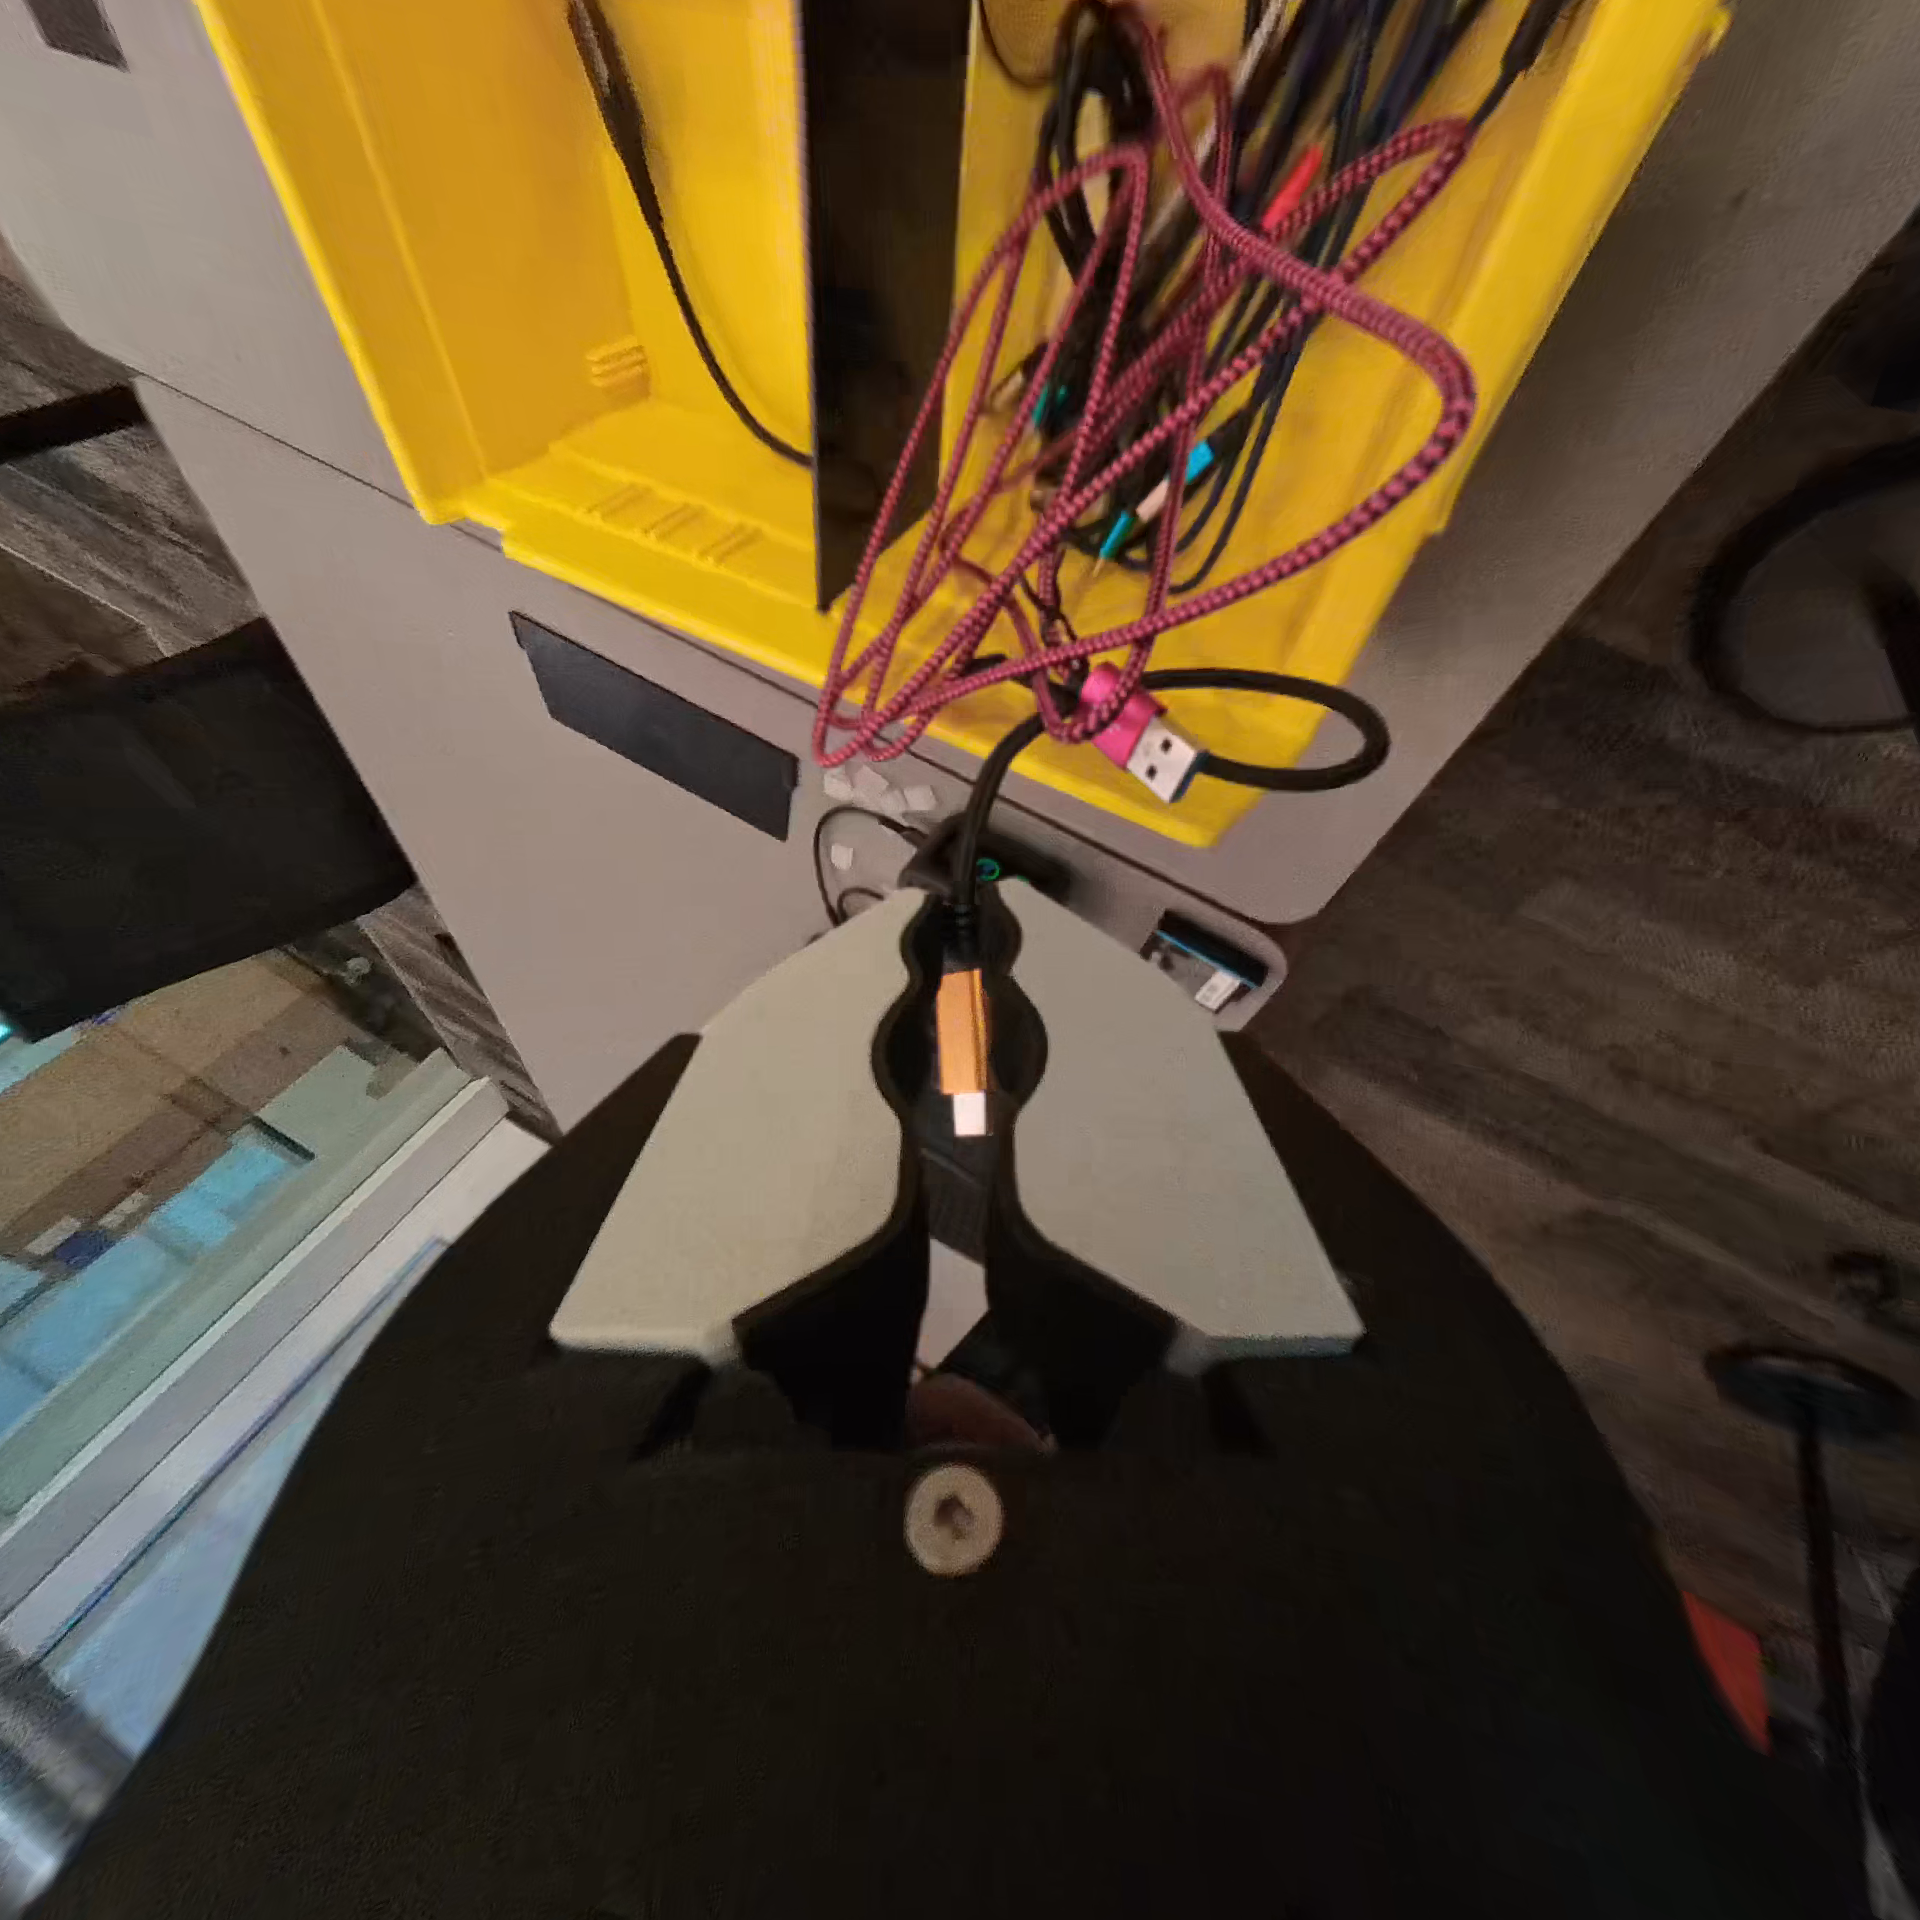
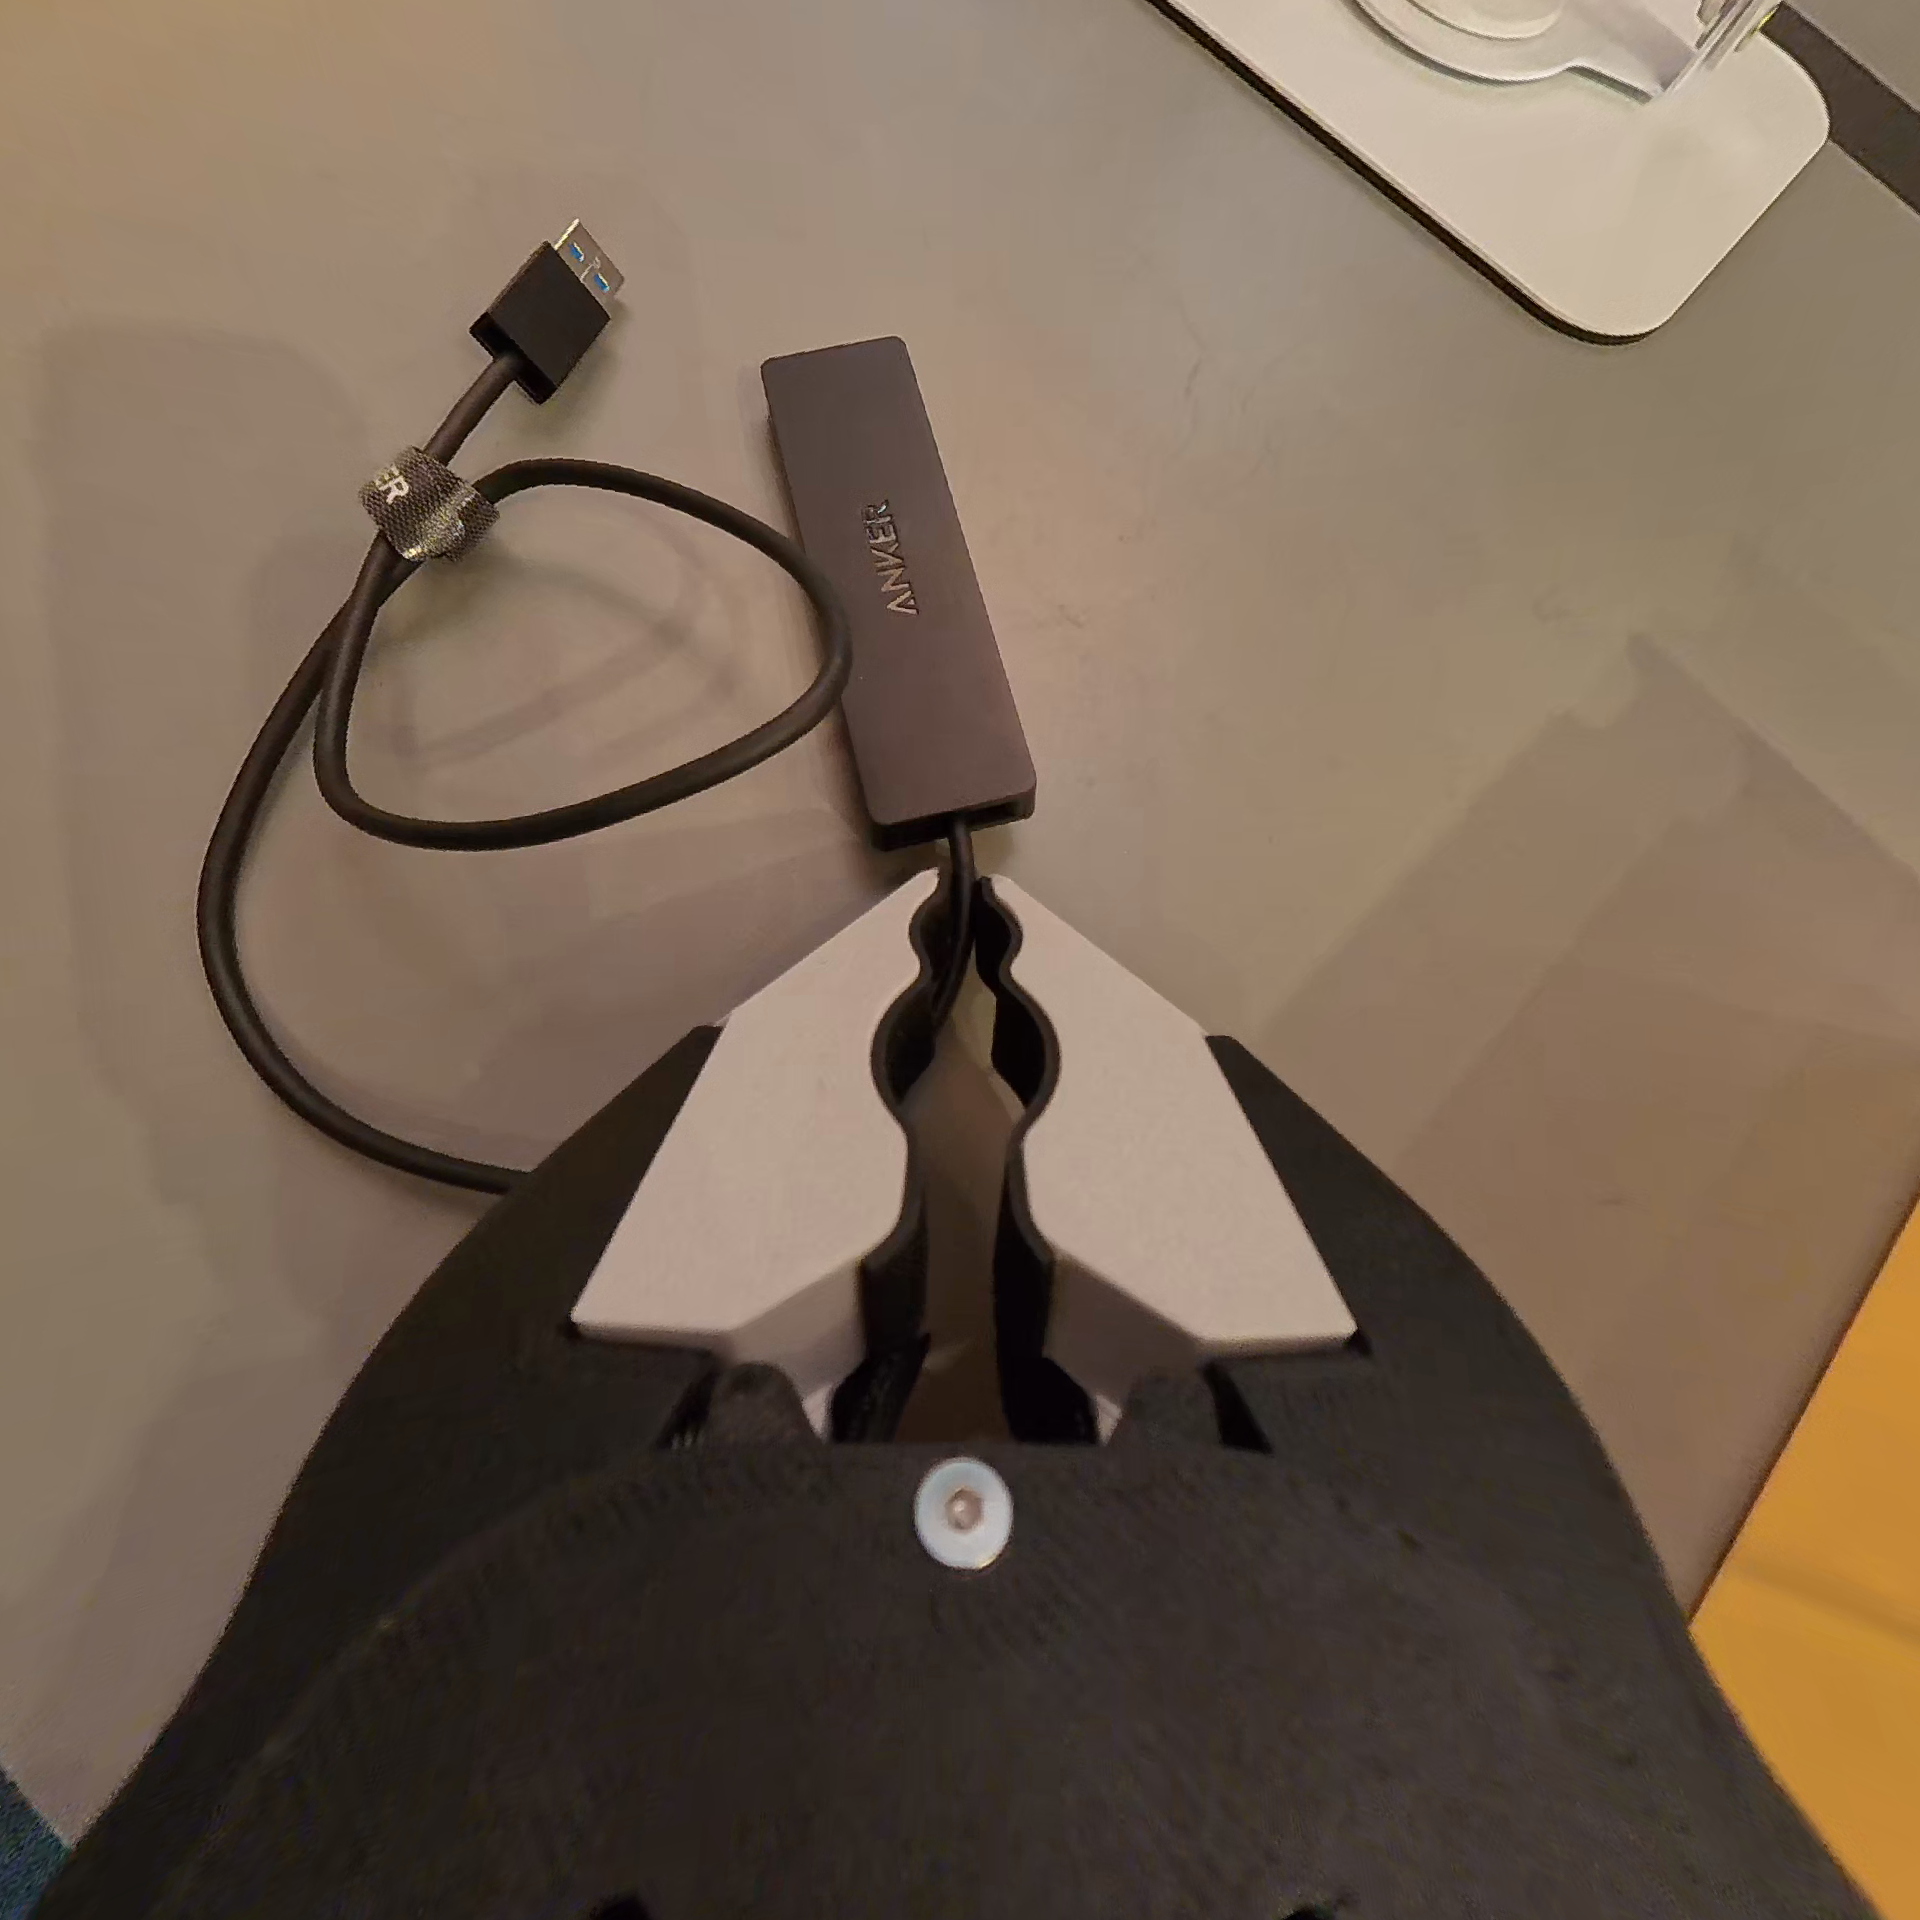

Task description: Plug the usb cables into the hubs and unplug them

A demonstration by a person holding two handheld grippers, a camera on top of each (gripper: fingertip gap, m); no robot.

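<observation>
grey bench (image 2: 1351, 520) carries everything in both views. yellow bin (image 1: 499, 312) sits on it in the left wrist view, split by a black divider (image 1: 883, 291); the right compartment holds a tangle of cables, with a maroon braided cable (image 1: 1039, 436) looping over the bin's near rim and its pink usb plug (image 1: 1138, 743) resting on that rim. white stand base (image 2: 1538, 177) at the far corner in the right wrist view. black usb hub (image 2: 899, 582) lies flat on the bench there, its own black lead (image 2: 270, 831) curling in a loop to the left, bound by a grey strap (image 2: 426, 514), ending in a free black plug (image 2: 551, 307). right gripper (image 2: 961, 883): fingers nearly pressed together, pinching the lead just behind the hub's near end. left gripper (image 1: 961, 914): fingers closed on a black cable with an orange-gold usb plug (image 1: 961, 1049), the plug lying between the fingers, pointing back toward the camera. a second dark hub (image 1: 997, 868) sits just beyond the fingertips, near the bin, partly hidden.
</observation>
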